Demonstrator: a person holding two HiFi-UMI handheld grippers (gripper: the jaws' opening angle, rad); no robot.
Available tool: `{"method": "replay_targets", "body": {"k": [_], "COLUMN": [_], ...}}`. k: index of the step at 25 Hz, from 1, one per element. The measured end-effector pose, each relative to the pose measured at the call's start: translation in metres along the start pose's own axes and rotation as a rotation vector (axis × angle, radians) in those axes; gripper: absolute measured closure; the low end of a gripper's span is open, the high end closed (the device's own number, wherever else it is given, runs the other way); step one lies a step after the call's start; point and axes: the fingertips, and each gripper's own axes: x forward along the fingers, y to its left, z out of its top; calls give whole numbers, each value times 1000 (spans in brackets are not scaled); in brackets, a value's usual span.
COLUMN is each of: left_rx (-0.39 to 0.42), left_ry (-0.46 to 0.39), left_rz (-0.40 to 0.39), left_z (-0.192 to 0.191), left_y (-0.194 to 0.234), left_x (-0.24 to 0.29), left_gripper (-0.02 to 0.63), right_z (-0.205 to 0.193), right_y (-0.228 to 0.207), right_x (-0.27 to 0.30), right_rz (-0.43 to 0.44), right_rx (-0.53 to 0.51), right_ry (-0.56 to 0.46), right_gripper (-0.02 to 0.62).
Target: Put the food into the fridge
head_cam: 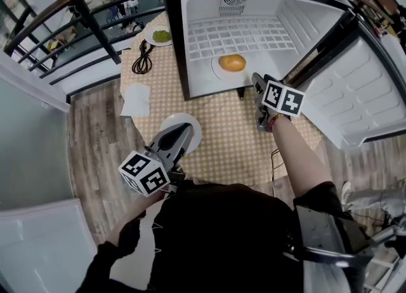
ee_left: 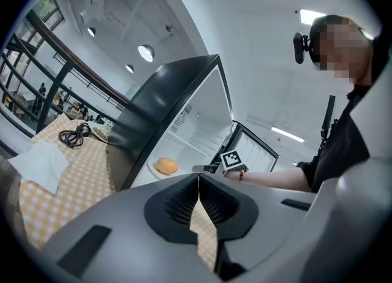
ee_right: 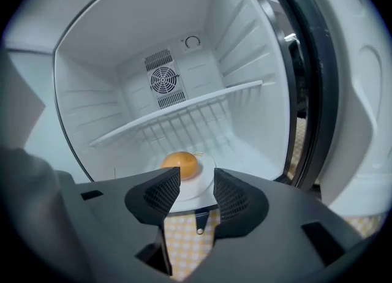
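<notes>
Right gripper (ee_right: 196,182), jaws spread and empty, faced the open fridge (ee_right: 116,110), where the orange food (ee_right: 179,165) sat on its plate (ee_right: 207,166); left gripper (ee_left: 198,179) was pressed together, empty; if the plate overhung the sill, the closing door (head_cam: 365,89) might strike it.

A round surface (head_cam: 222,139) covered with a yellow checked cloth stands on a wood-plank floor (head_cam: 95,152). Taking the head view as the dial, a black fridge (head_cam: 172,38) with its door swung wide sits on the cloth from 12 to 2 o'clock. A plate of green food (head_cam: 158,35) rests at 11 o'clock, just beside the fridge wall. A coiled black cable (head_cam: 143,59) lies at 10 o'clock, near that plate. A white napkin (head_cam: 136,100) lies at 9 o'clock by the rim. A bare white plate (head_cam: 195,130) sits at 7 o'clock. On the fridge's bottom, under a wire shelf (head_cam: 241,35), a white dish (head_cam: 219,73) carries a round orange food (head_cam: 232,63).
</notes>
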Motion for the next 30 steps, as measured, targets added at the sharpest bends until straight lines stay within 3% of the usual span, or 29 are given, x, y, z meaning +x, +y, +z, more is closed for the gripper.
{"method": "replay_targets", "body": {"k": [3, 6, 10, 16, 21, 30], "left_rx": [23, 34, 56, 65, 76, 100], "left_ry": [15, 21, 34, 48, 73, 115], "left_rz": [-38, -66, -115, -171, -222, -246], "left_z": [2, 4, 8, 6, 1, -13], "left_y": [-10, -19, -30, -42, -54, -62], "left_x": [8, 15, 26, 41, 54, 69], "left_gripper": [590, 589, 589, 590, 589, 589], "right_z": [-1, -2, -7, -24, -45, -86], "right_y": [11, 22, 36, 62, 60, 36], "right_x": [-15, -31, -55, -96, -118, -135], "right_rz": [75, 110, 154, 252, 227, 200], "right_rx": [148, 180, 185, 276, 271, 284], "right_ry": [-34, -63, -78, -100, -133, -71], "right_gripper": [441, 557, 560, 560, 577, 578]}}
